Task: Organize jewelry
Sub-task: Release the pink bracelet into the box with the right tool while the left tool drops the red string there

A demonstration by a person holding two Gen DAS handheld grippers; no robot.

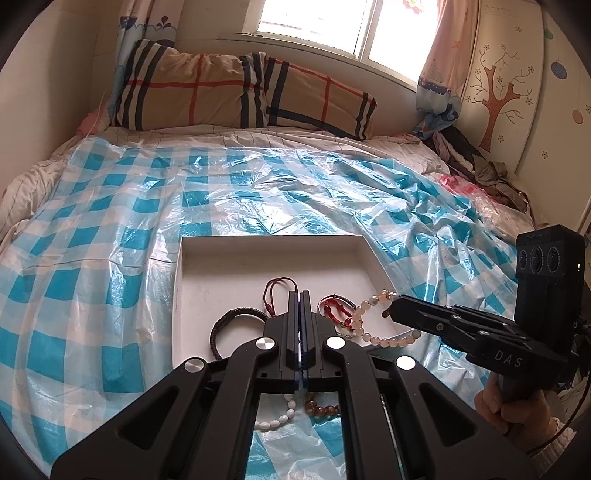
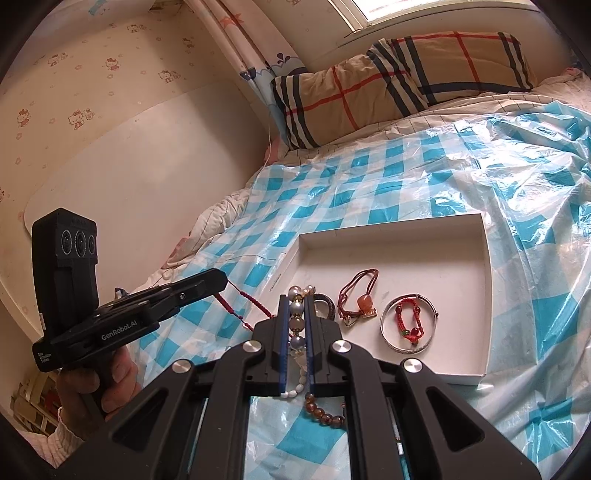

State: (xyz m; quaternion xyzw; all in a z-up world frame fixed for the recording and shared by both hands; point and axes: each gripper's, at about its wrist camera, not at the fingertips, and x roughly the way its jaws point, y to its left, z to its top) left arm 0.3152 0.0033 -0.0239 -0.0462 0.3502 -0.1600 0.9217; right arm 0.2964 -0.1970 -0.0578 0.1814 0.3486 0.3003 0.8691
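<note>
**Both grippers busy at the near edge of the tray**

Closest to me, on the blue-checked plastic sheet (image 1: 110,236) under my wrists, lie a string of white oval beads (image 1: 275,421) and an amber bead bracelet (image 2: 325,413), both outside the tray. My right gripper (image 2: 295,321) has its fingers narrowed onto a bracelet of large pale round beads (image 1: 369,325); the beads sit pinched between the blue pads, and the loop hangs over the near rim of the white tray (image 2: 487,295). My left gripper (image 1: 300,306) is fully closed, the two fingers pressed together. From the right camera a thin red beaded cord (image 2: 243,299) runs out of its tip across the sheet toward the tray, so it seems to be nipping that cord, though the pinch point itself is hidden.

Inside the tray, a dark braided bracelet (image 1: 221,332) lies nearest on the left, partly behind my fingers. Beside it is a red-brown cord with an orange stone (image 2: 356,299), then a silver bangle (image 2: 408,325) with a red knotted bracelet (image 2: 410,321) lying inside its ring. The far half of the tray is bare.

Beyond the tray the sheet is crumpled. Past that, two plaid pillows (image 1: 236,92) lean under the window (image 1: 317,26), with curtains (image 1: 439,66) either side and a heap of clothes (image 1: 480,170) at the right.
</note>
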